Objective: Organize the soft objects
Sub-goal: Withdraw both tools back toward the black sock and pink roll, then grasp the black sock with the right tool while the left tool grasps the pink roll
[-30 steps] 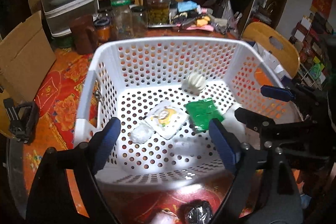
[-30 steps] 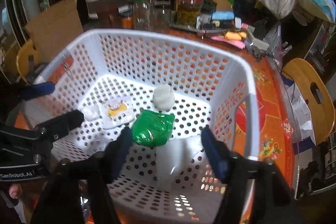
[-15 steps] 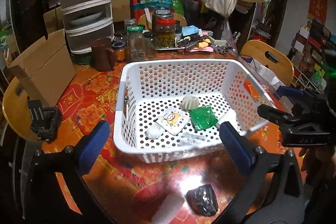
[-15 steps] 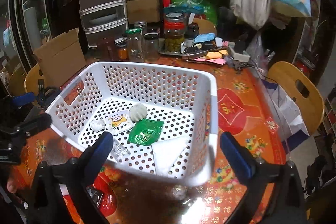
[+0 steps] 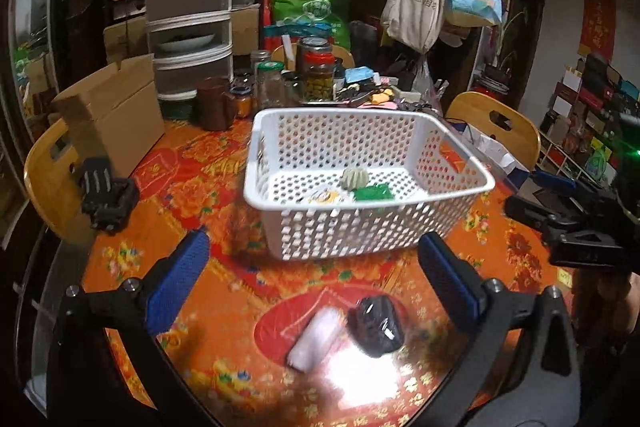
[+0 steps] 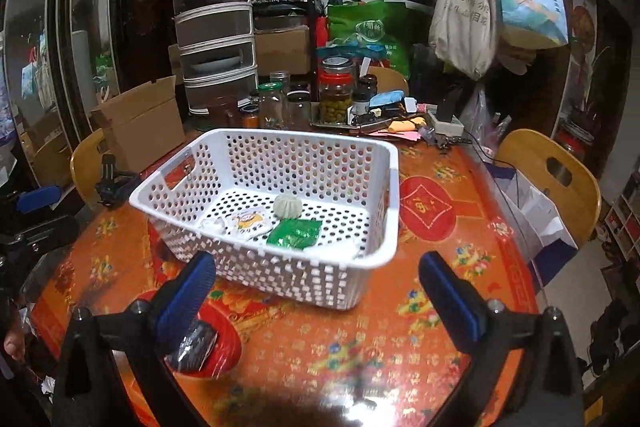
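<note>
A white perforated basket stands on the red floral table. Inside lie a pale round soft ball, a green packet, a white packet with a yellow cartoon and a small white lump. On the table in front lie a black shiny packet and a white roll. My left gripper is open and empty above them. My right gripper is open and empty, near the basket's front wall.
Glass jars, a cardboard box, a drawer tower and clutter crowd the table's far side. Wooden chairs stand at both sides. A black clamp sits at the left edge.
Both grippers have pulled back out of the basket toward the table's near edge. The black packet and white roll have come fully into the left view.
</note>
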Tool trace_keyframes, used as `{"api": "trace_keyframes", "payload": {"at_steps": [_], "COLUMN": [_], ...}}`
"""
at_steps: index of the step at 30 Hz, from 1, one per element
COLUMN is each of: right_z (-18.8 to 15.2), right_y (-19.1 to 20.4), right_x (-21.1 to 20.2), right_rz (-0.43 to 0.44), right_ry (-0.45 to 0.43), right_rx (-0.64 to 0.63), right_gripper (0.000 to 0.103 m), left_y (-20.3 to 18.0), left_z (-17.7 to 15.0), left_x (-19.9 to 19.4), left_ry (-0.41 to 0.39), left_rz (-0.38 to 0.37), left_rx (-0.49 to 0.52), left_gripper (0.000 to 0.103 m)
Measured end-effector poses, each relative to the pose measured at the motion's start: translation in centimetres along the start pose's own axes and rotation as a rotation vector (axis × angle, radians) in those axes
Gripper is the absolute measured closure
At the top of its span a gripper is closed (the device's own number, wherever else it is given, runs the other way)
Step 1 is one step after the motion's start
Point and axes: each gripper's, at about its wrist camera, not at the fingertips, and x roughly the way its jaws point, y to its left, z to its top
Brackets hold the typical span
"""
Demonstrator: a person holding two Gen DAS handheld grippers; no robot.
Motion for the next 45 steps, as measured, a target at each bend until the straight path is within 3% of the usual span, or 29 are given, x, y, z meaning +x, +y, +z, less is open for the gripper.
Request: {"api": "trace_keyframes", "payload": {"at_steps": [7,11,18,22,27,30,32,37,45], "right_z": [-4.5,-6.8,-9.6,-10.5,-11.0,-11.1,-11.4,-11.6,-11.3], "right_y": [0.9,1.0,0.5,0.8,2.2,3.4,4.3,5.7,8.8], "right_x": [-1.0,-0.1,1.5,2.5,3.1,3.8,4.3,5.0,6.7], "right_rz": [0.024,0.027,0.046,0.073,0.098,0.117,0.135,0.184,0.283], "right_ry": [0.004,0.04,0.081,0.109,0.115,0.128,0.141,0.145,0.165], "right_rx": [0.03,0.05,0.099,0.097,0.083,0.065,0.059,0.055,0.036], "right_gripper": [0.002,0.002,0.002,0.002,0.002,0.002,0.002,0.007,0.03], "left_y": [0.8,0.8,0.3,-0.1,-0.2,-0.7,-0.8,-0.2,1.6], "left_z": [-5.0,-7.6,-10.9,-12.0,-12.4,-12.9,-13.2,-13.0,-12.7], "left_x": [0.6,3.7,7.6,9.3,10.5,11.1,11.3,11.1,10.8], "left_ry": [0.017,0.097,0.169,0.2,0.233,0.253,0.262,0.245,0.231], "left_rz": [0.042,0.016,0.016,0.024,0.02,0.017,0.014,0.005,0.017], "left_rx": [0.001,0.008,0.035,0.046,0.05,0.068,0.07,0.043,-0.022], "left_gripper": [0.0,0.0,0.001,0.02,0.029,0.042,0.06,0.065,0.066]}}
